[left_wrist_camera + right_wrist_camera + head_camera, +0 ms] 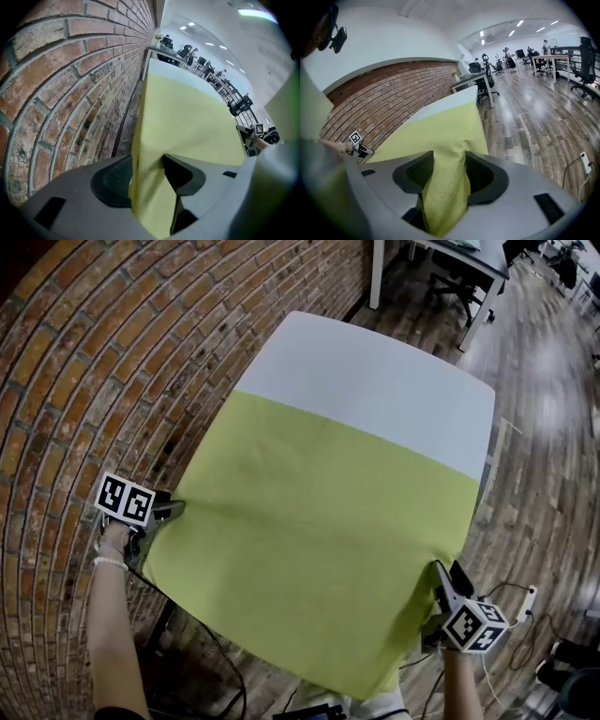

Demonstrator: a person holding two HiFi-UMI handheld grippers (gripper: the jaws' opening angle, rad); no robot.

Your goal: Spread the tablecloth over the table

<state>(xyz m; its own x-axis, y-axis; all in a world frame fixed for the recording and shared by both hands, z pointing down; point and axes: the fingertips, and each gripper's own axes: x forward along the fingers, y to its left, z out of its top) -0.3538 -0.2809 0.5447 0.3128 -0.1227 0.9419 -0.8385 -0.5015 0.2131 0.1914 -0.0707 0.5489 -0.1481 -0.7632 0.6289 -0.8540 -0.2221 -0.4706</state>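
A yellow-green tablecloth (319, 531) covers the near part of a white table (375, 381); the far strip of the top is bare. At the cloth's near left corner is my left gripper (173, 510). In the left gripper view the cloth (183, 122) hangs loosely through the wide jaws of the left gripper (147, 180), whose ribbed left pad shows beside it. At the near right corner my right gripper (441, 576) holds the cloth. In the right gripper view the right gripper (447, 176) is shut on a bunched fold of the cloth (440, 131).
A brick wall (94, 381) runs close along the table's left side. Wooden floor (553, 427) lies to the right. A white desk with office chairs (450, 268) stands beyond the far end. A power strip and cable (530, 601) lie on the floor near my right gripper.
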